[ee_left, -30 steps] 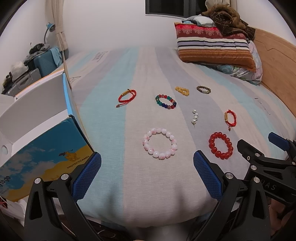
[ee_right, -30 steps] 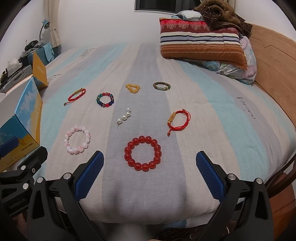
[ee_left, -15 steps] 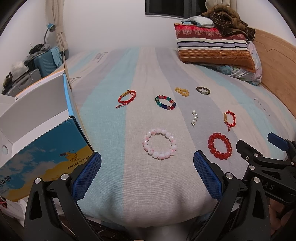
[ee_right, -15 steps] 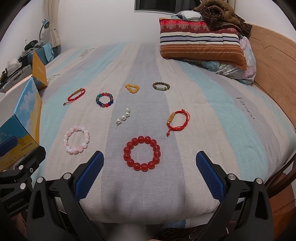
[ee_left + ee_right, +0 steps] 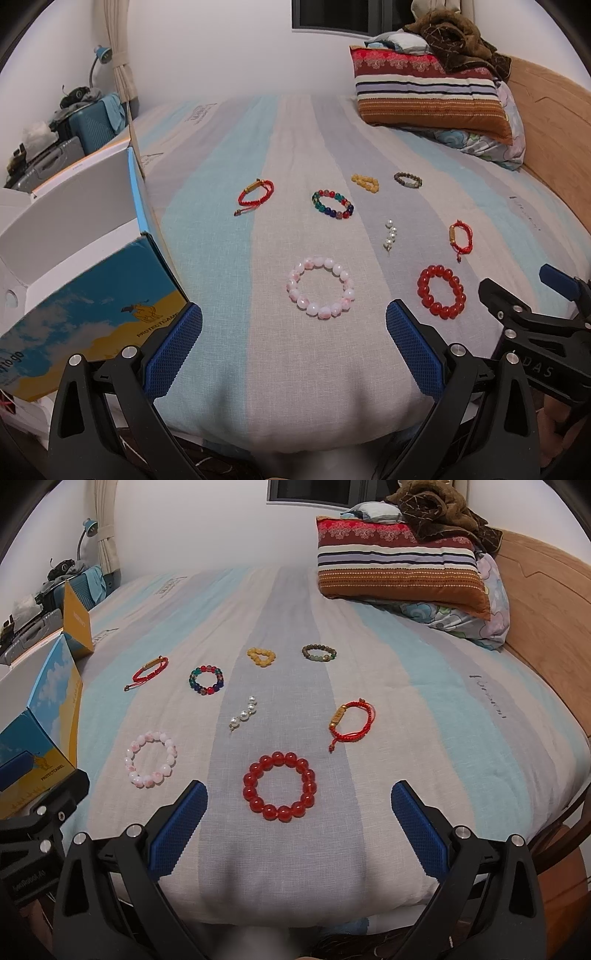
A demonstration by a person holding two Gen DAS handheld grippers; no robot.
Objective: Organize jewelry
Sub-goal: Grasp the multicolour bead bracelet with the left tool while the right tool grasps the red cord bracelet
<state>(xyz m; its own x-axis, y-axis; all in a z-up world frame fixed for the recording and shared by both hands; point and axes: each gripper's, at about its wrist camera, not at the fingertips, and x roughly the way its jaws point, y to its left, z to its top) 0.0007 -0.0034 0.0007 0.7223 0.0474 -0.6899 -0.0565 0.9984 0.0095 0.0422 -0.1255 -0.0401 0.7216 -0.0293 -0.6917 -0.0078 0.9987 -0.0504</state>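
Approach step: both claws, left [image 5: 293, 345] and right [image 5: 299, 825], gape empty; next, right claw descends onto red bracelet [image 5: 279, 791].

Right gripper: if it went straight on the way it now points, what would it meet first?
Most likely the red bead bracelet, which lies flat on the bedsheet just ahead of the open right gripper, roughly between its two fingers. Depth is unclear in the fisheye view, so it could touch the sheet first.
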